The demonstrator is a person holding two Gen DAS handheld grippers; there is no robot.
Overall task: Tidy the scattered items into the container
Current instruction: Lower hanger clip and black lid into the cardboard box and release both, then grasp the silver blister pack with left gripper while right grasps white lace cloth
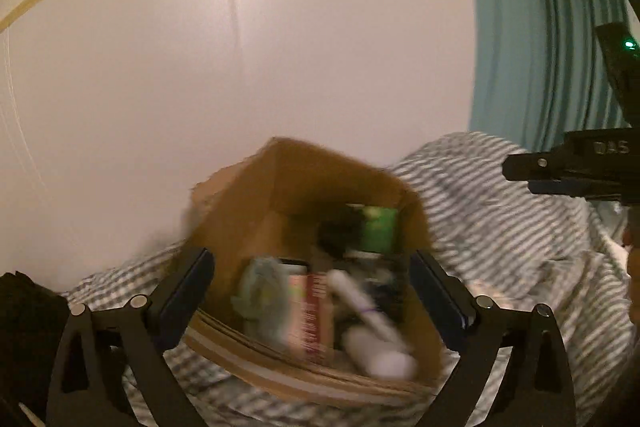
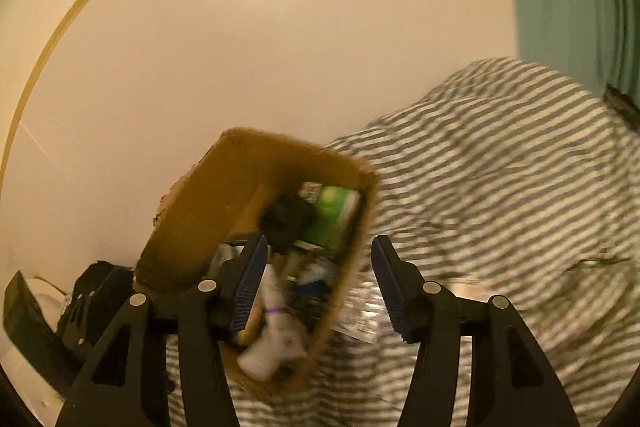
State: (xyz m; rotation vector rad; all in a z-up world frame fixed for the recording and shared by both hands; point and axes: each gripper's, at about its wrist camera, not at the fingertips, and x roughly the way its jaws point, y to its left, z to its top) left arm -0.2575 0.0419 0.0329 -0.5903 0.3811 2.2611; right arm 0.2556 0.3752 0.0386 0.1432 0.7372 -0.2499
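1. On the bed: striped bedding point(image 2: 500, 187), rumpled, under everything.
2. Box point(image 1: 248, 203), cardboard, open-topped, long axis running away from both tools.
3. Left tool point(image 1: 312, 291): fingers apart, empty, centred straight before box, nearer.
4. Right tool point(image 2: 320, 279): fingers apart, empty, straddling box's right wall.
5. Bottle point(image 1: 376, 339), white, lying inside box among other items.

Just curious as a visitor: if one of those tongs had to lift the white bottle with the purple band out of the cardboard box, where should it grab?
Probably around the slimmer neck near the purple band of the white bottle, coming down through the cardboard box's open top. It lies slanted above the other clutter, so its upper side shows, while the box walls block a sideways approach.
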